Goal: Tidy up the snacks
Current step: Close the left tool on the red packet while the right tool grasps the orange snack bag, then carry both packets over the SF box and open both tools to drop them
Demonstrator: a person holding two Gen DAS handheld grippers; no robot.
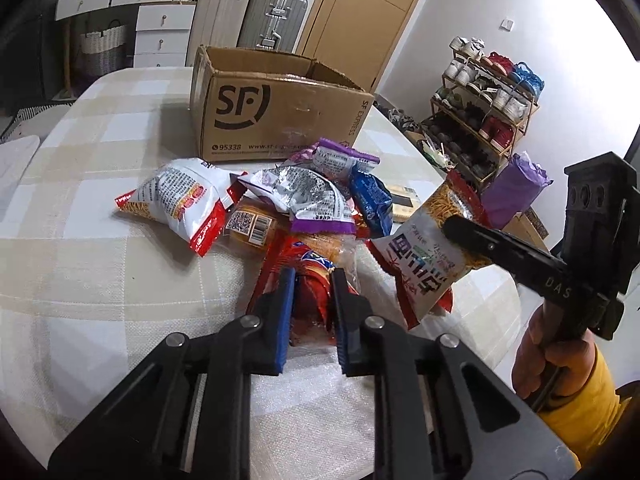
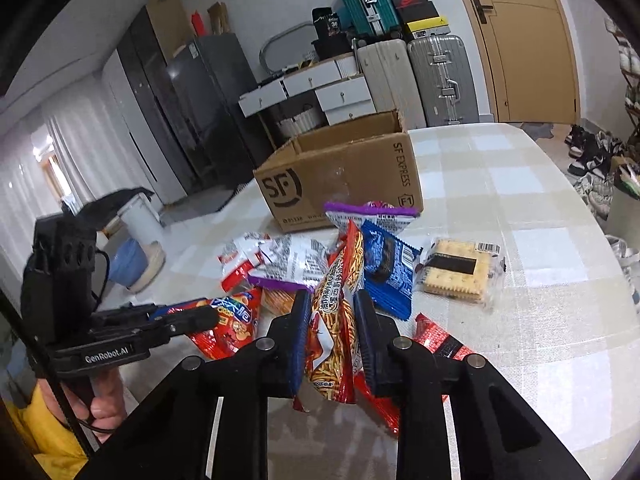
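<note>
A heap of snack packets lies on the checked tablecloth in front of an open SF cardboard box (image 1: 276,120) (image 2: 340,176). My left gripper (image 1: 313,276) (image 2: 208,318) is shut on a red crisp bag (image 1: 310,308) (image 2: 236,326) at the near edge of the heap. My right gripper (image 2: 333,298) (image 1: 456,230) is shut on an orange-and-white bag of stick snacks (image 2: 336,344) (image 1: 420,268), which hangs tilted from its jaws to the right of the heap. A hand in a yellow sleeve (image 1: 572,408) holds each tool.
Left in the heap are a white-and-red bag (image 1: 180,204), a silver-and-purple bag (image 1: 304,196), a blue packet (image 1: 372,200) and a clear pack of square biscuits (image 2: 456,272). The round table's edge (image 1: 500,320) runs close on the right. A shoe rack (image 1: 488,108) stands beyond it.
</note>
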